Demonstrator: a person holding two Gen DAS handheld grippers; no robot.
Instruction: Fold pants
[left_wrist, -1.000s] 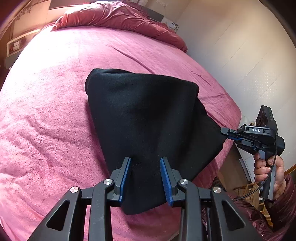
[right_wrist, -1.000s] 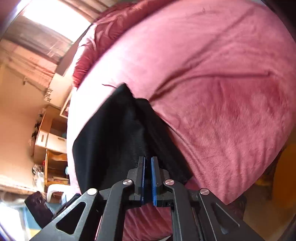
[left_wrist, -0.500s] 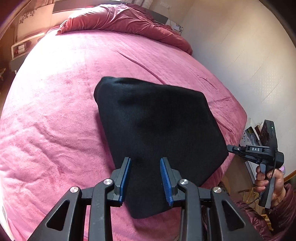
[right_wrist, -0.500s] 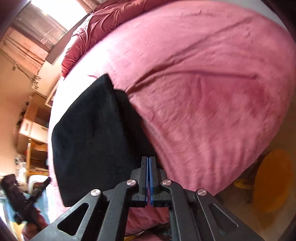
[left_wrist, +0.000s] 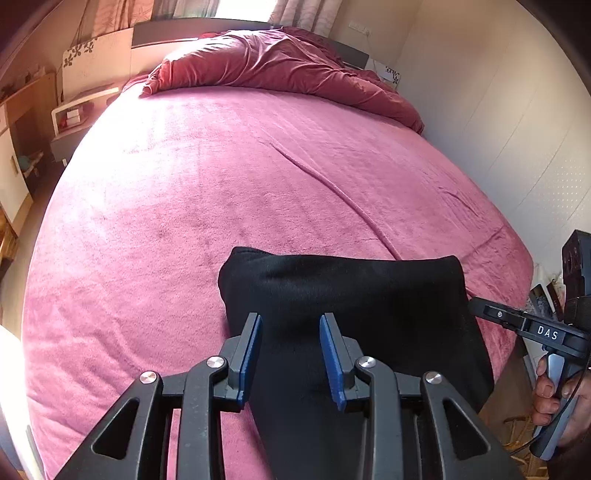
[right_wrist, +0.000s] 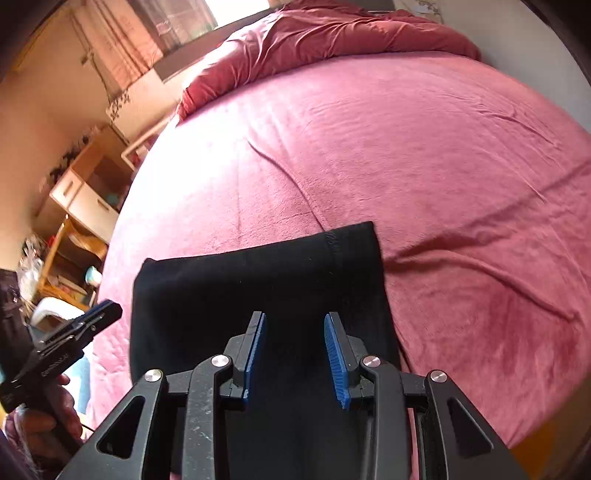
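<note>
The black pants (left_wrist: 351, 295) lie folded into a compact rectangle on the pink bedspread (left_wrist: 221, 192) near the bed's front edge. They also show in the right wrist view (right_wrist: 258, 280). My left gripper (left_wrist: 290, 332) is open and empty, hovering over the pants' near end. My right gripper (right_wrist: 293, 332) is open and empty above the pants' near edge. The right gripper shows in the left wrist view (left_wrist: 476, 306) just off the pants' right side. The left gripper shows at the left of the right wrist view (right_wrist: 107, 310).
A crumpled red duvet (left_wrist: 280, 70) lies at the head of the bed. A white wall (left_wrist: 517, 129) runs along the bed's right side. Wooden shelves and drawers (right_wrist: 74, 206) stand to the left of the bed.
My right gripper let go of the pants' corner and opened. The pants dropped flat onto the bed. Both grippers pulled back toward the bed's front edge.
</note>
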